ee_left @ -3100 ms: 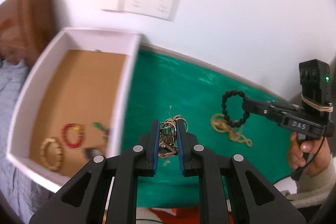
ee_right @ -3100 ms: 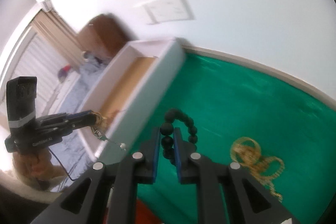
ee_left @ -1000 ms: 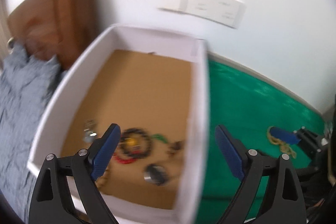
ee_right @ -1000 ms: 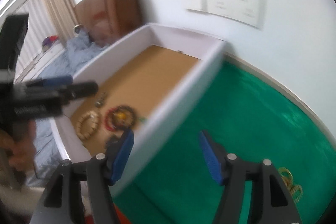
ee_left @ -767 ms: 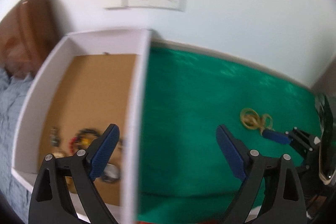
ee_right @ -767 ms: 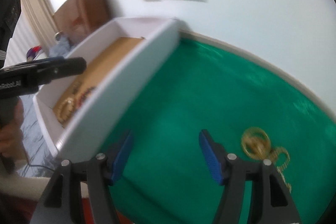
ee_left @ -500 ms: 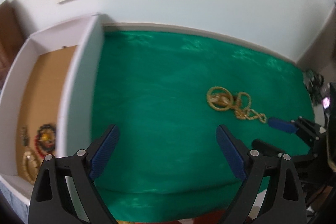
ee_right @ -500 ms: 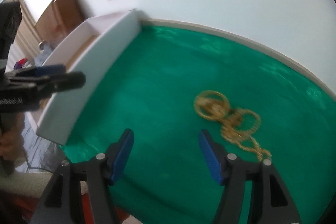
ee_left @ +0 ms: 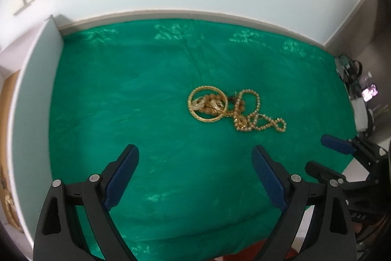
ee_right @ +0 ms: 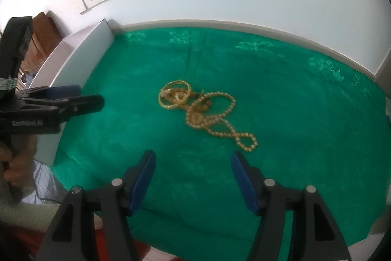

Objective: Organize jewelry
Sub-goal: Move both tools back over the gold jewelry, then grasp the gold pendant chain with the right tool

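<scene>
In the left wrist view, the left gripper (ee_left: 195, 155) is spread wide and holds nothing. It hangs above the green cloth (ee_left: 122, 94). Ahead of it lies a gold bangle (ee_left: 207, 104), and a gold bead chain (ee_left: 256, 114) touches it on the right side. The white box (ee_left: 34, 80) stands at the left edge. The right gripper (ee_left: 327, 153) shows at the far right, also parted.

In the right wrist view, the right gripper (ee_right: 193, 158) is wide open and empty. The bangle (ee_right: 174, 94) and chain (ee_right: 215, 119) lie ahead on the cloth (ee_right: 293, 94). The left gripper (ee_right: 85, 97) is at the left, in front of the box (ee_right: 80, 60).
</scene>
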`<state>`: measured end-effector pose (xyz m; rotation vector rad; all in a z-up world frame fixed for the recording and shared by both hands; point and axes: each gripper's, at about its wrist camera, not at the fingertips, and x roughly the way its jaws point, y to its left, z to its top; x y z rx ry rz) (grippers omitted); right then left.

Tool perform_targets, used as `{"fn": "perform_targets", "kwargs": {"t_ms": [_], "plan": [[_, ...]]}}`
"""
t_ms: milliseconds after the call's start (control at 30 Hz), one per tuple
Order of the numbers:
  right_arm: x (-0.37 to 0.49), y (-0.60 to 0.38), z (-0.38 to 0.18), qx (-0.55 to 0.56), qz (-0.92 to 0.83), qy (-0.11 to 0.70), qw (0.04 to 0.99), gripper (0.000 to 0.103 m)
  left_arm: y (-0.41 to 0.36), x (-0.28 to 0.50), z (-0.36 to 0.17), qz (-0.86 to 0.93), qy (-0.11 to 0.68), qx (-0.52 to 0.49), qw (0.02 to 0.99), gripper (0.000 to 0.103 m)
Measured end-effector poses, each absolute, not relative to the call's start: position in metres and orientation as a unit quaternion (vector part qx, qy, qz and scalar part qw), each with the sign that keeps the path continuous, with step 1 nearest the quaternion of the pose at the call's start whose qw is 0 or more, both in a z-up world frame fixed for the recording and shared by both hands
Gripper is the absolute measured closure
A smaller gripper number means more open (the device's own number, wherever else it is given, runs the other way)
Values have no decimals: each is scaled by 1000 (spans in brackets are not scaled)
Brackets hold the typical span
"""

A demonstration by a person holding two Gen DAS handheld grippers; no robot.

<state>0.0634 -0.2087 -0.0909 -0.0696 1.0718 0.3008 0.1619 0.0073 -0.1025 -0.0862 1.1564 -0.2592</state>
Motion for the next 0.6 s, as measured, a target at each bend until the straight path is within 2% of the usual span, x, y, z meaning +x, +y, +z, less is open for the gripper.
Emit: {"fn": "perform_targets", "kwargs": {"t_ms": [467,500,567,600], "plan": [[107,-205,-120,-19,213,499,840,38,10,172,-130,-97,569,-31,816,9],[112,-200,-121,-19,228,497,837,39,13,172,-131,-94,571,-34,815,9],[125,-189,-128,-23,257,493,830,53,17,171,-133,-89,573,-39,814,9],[129,-185,-130,-25,266,494,827,56,20,171,-134,-85,574,-43,813,9]]}}
